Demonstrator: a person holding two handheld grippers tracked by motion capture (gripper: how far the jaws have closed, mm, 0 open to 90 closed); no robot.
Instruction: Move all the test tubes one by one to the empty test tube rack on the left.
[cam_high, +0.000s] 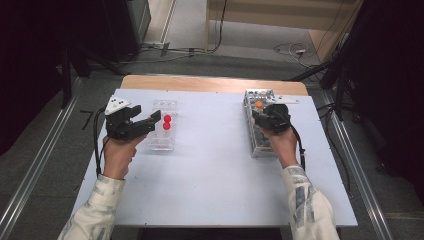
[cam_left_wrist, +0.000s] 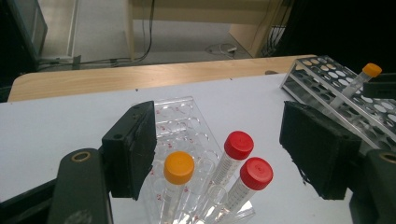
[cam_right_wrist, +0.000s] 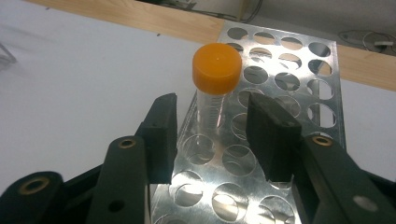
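**Tabletop inventory, left to right: two racks, four tubes, my two tongs**

1. My left tongs, held in my left hand at the left of the white tabletop. Jaws apart, pads pressing on nothing. In the left gripper view the jaws stand to either side of the tubes listed under item 3, above them and not touching.

2. Clear plastic rack, just beside the tips of my left tongs, on the tabletop. Its rows of round wells show in the left gripper view; the far wells hold nothing.

3. Tubes in the clear rack, near end: one orange-capped tube and two red-capped tubes. All three are clear-bodied and lean slightly. From above the two red caps show.

4. Metal rack, perforated with round holes, long side running away from me, well apart from the clear rack on the right of the tabletop. Also seen in the right gripper view.

5. Second orange-capped tube, standing upright in a hole of the metal rack toward its far end.

6. My right tongs, in my right hand, above the metal rack. Jaws partly closed in, one on each side of this tube's clear body below the cap. A gap shows on both sides, so they are not gripping it.
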